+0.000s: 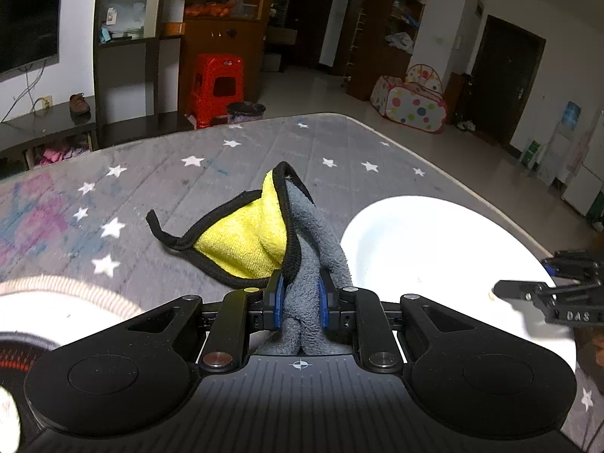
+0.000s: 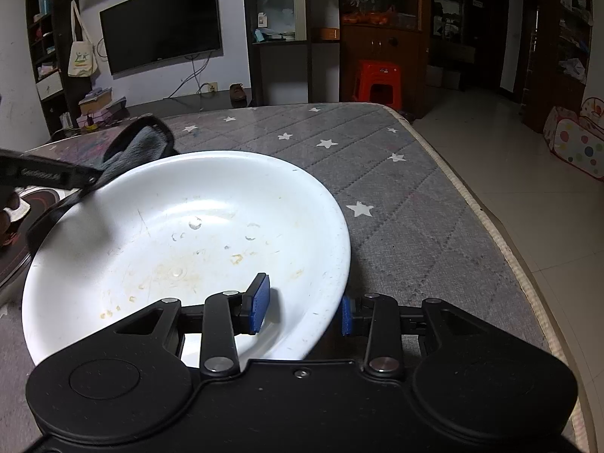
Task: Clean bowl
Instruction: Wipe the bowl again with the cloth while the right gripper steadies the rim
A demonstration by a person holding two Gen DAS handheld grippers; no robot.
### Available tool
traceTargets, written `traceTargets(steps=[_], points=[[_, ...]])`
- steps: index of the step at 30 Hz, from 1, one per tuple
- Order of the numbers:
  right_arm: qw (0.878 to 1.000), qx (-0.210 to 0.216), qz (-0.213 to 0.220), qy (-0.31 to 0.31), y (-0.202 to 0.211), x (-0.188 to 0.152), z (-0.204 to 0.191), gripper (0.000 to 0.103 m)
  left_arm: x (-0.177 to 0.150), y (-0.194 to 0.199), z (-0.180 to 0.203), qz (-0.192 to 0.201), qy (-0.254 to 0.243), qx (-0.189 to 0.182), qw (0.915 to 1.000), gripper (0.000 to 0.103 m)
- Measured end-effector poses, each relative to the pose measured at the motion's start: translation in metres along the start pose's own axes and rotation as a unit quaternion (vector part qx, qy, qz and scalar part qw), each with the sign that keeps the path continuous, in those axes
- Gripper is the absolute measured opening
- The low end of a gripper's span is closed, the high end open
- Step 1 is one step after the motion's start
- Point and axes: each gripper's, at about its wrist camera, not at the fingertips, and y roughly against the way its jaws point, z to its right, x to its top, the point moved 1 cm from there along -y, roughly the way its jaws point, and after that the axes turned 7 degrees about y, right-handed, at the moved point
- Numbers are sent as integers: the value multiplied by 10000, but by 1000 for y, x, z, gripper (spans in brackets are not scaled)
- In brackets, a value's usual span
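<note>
A white bowl (image 2: 181, 249) with yellowish food stains and water drops sits on the grey star-patterned mat (image 2: 396, 204). My right gripper (image 2: 302, 307) straddles the bowl's near right rim, one blue pad inside and one outside, with a gap still showing. My left gripper (image 1: 300, 298) is shut on a yellow and grey cloth (image 1: 264, 241) with black trim, held just left of the bowl (image 1: 434, 249). The cloth (image 2: 136, 143) and left gripper also show at the bowl's far left rim in the right wrist view.
A second white dish with a striped rim (image 1: 56, 302) lies left of my left gripper. The mat's right edge (image 2: 502, 249) drops to a tiled floor. A red stool (image 1: 217, 88) and cabinets stand beyond the table.
</note>
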Motion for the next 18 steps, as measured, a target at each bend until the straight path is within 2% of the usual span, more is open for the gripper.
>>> traceTargets(steps=[18], points=[[10000, -26, 30, -38, -5, 0, 2, 41, -52, 42, 25, 21, 32, 201, 9998, 18]])
